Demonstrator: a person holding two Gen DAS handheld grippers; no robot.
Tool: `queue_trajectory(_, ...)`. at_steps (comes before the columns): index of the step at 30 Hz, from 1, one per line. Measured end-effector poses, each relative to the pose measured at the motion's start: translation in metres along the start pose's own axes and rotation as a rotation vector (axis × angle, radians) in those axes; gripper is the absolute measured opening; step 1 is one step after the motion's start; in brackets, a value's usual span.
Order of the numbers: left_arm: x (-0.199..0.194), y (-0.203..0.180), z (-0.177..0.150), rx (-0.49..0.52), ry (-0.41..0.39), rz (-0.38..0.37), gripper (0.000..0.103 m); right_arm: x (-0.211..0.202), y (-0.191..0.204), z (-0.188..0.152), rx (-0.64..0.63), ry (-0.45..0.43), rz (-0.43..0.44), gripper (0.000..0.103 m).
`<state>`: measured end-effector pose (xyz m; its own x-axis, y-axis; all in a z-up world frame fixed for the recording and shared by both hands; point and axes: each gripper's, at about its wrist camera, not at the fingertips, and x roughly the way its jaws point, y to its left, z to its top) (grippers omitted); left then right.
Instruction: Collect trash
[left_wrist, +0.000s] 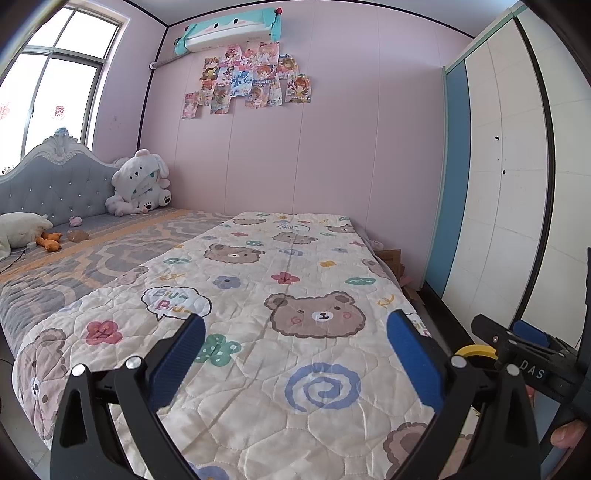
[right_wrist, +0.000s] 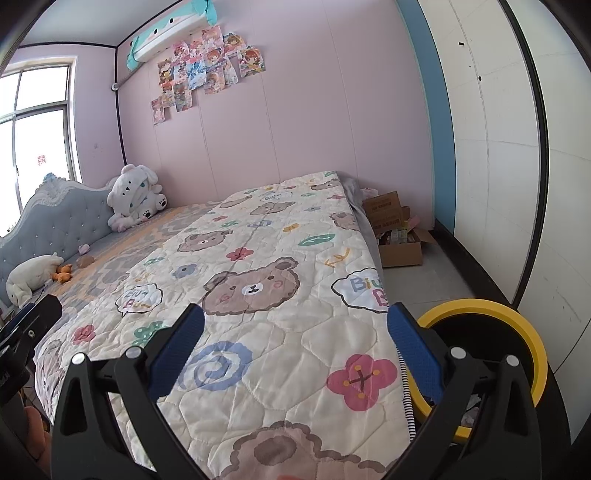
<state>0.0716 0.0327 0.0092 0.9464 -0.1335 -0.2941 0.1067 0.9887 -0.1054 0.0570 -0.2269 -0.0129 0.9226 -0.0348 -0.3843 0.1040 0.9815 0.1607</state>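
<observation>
My left gripper (left_wrist: 295, 354) is open and empty, held above the bear-print quilt (left_wrist: 280, 332) on the bed. My right gripper (right_wrist: 295, 347) is open and empty too, over the quilt (right_wrist: 266, 295) near the bed's right edge. A yellow-rimmed trash bin (right_wrist: 517, 317) with a dark inside stands on the floor beside the bed, just right of my right gripper; its rim also shows in the left wrist view (left_wrist: 476, 350). A small brownish item (left_wrist: 77, 235) lies on the grey sheet near the headboard, also in the right wrist view (right_wrist: 85, 261). The right gripper appears in the left view (left_wrist: 532, 354).
Plush toys (left_wrist: 140, 184) and a white plush duck (left_wrist: 22, 229) sit by the grey headboard (left_wrist: 55, 184). Open cardboard boxes (right_wrist: 399, 236) stand on the floor past the bed's foot. A white and blue wardrobe (right_wrist: 498, 147) lines the right wall.
</observation>
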Motion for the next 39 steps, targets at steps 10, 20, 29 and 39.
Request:
queue_trajectory(10, 0.001, 0.001, -0.001, 0.001, 0.006, -0.003, 0.095, 0.000, -0.001, 0.000, 0.004, 0.006, -0.002, 0.095)
queue_trajectory(20, 0.004, -0.001, -0.003, 0.005, 0.011, -0.004, 0.095, 0.002, -0.003, -0.003, 0.010, 0.013, -0.004, 0.095)
queue_trajectory(29, 0.006, -0.001, -0.005, 0.005, 0.019, -0.004, 0.095, 0.002, -0.004, -0.006, 0.018, 0.020, -0.009, 0.095)
queue_trajectory(39, 0.011, 0.000, -0.008, 0.008, 0.028, 0.006, 0.095, 0.004, -0.006, -0.007, 0.025, 0.033, -0.009, 0.095)
